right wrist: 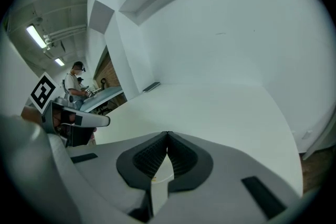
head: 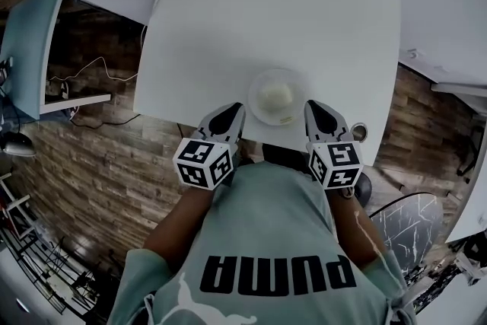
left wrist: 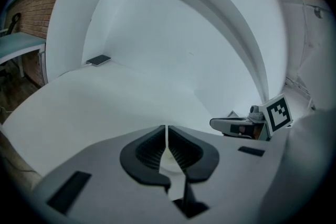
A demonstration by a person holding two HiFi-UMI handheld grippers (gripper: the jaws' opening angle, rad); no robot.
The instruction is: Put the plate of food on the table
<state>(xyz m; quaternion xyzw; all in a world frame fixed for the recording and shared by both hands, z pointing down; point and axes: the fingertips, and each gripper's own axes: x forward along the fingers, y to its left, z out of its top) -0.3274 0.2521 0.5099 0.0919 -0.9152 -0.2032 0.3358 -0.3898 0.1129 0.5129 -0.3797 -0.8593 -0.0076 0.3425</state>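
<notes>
Left gripper (left wrist: 167,136): fingers (left wrist: 151,149) clenched on plate (head: 262,110) rim
Right gripper (right wrist: 168,140): clenched on opposite rim
Food (head: 276,96): on plate, at tabletop (head: 266,19) edge

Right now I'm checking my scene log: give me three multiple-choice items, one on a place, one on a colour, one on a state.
1. Where is the plate? A on the floor; B at the near edge of the table, between left gripper and right gripper; C at its far corner.
2. The table's colour? A white; B black; C red.
3. The left gripper's jaws? A wide apart; B together; C round a cup.
B: head view shows the grippers flanking it. A: its top is white. B: left gripper view shows them meeting.
</notes>
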